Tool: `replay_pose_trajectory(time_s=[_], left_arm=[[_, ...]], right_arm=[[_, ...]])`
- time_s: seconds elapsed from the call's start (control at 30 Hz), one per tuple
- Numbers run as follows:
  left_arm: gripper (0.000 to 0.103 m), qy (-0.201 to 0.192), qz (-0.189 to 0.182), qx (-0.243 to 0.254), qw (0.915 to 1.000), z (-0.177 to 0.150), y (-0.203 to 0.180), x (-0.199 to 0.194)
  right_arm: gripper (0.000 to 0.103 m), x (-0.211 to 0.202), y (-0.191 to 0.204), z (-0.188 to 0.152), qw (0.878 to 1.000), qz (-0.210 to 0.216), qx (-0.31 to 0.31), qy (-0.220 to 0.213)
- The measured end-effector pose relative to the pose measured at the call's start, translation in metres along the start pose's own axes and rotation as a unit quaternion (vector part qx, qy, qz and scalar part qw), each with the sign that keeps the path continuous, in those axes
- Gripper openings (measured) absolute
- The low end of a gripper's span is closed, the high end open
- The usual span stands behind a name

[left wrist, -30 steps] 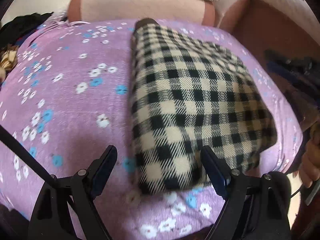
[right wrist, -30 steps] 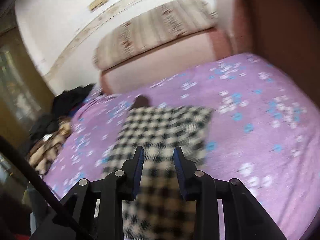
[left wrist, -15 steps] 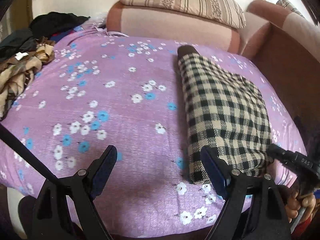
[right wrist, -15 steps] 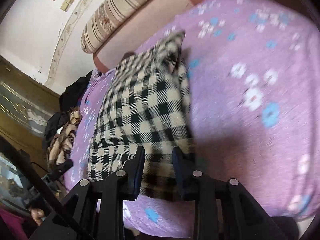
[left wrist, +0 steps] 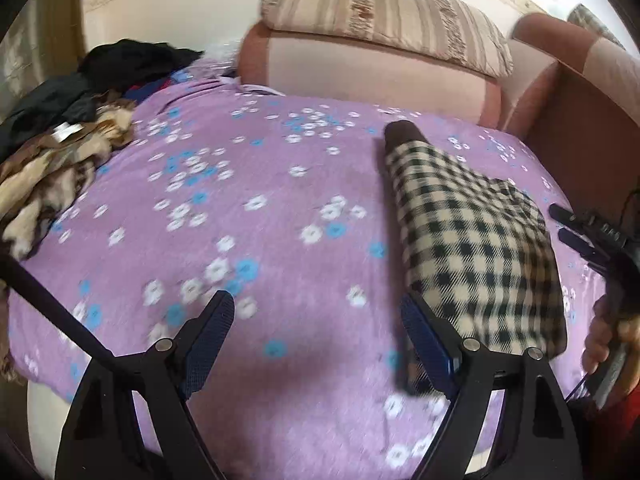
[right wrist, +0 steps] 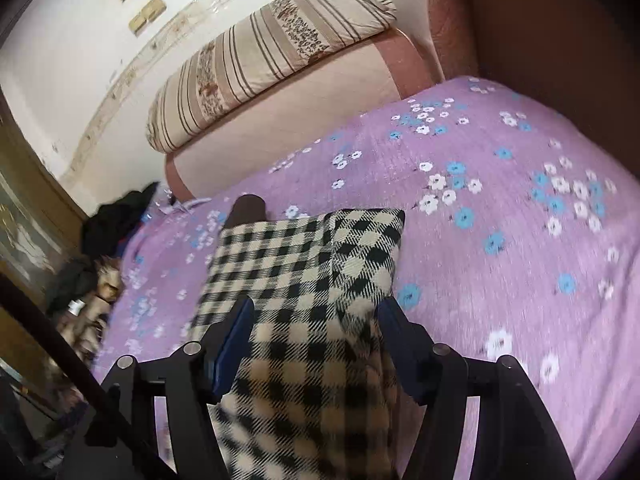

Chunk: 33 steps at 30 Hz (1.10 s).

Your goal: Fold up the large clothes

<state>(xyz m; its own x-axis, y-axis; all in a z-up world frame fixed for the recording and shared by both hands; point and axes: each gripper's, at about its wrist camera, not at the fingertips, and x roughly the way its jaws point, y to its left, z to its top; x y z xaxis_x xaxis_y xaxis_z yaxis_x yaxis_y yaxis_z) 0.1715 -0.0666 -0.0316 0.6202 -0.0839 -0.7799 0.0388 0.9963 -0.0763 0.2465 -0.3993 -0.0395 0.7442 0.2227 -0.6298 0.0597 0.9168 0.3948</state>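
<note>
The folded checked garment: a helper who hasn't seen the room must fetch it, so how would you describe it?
Find the bed with the purple flowered sheet, in front of the pink sofa back. On its right half, beside the brown armrest, lies the folded checked garment, a flat oblong. Its black-and-cream checks and neat fold set it apart from the rumpled dark and brown clothes pile at the left edge.

Striped cushion [left wrist: 384, 12] — purple floral bedspread [left wrist: 248, 216]

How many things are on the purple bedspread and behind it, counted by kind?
Folded checked garment: 1
Pile of unfolded clothes: 1
Striped cushion: 1
Tongs: 2, left and right
Total: 5
</note>
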Motion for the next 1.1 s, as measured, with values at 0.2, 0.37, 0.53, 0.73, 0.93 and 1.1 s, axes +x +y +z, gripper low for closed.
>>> replay_pose_trajectory(time_s=[0.2,0.37,0.53,0.73,0.93,1.1], left_arm=[[0.085,0.053,-0.08,0.027,0.9951,0.032,-0.043,0.064],[0.091,0.097,-0.158,0.016,0.9824,0.052,-0.062,0.117],[0.102,0.148,-0.25,-0.006,0.9569,0.058,-0.082,0.155],[0.064,0.145,-0.229,0.002,0.9627,0.061,-0.093,0.154],[0.037,0.11,-0.239,0.0,0.9647,0.09,-0.069,0.121],[0.039,0.072,-0.222,-0.017,0.9724,0.123,-0.039,0.106]], right_arm=[[0.075,0.023,-0.022,-0.017,0.999,-0.014,-0.018,0.041],[0.082,0.026,-0.047,-0.013,0.999,-0.018,0.008,0.04],[0.085,0.06,-0.071,-0.006,0.992,0.065,0.075,0.084],[0.041,0.096,-0.045,0.003,0.984,0.12,0.064,0.116],[0.027,0.07,0.016,0.023,0.988,0.141,0.003,0.058],[0.032,0.077,0.061,0.045,0.987,0.155,-0.025,0.03]])
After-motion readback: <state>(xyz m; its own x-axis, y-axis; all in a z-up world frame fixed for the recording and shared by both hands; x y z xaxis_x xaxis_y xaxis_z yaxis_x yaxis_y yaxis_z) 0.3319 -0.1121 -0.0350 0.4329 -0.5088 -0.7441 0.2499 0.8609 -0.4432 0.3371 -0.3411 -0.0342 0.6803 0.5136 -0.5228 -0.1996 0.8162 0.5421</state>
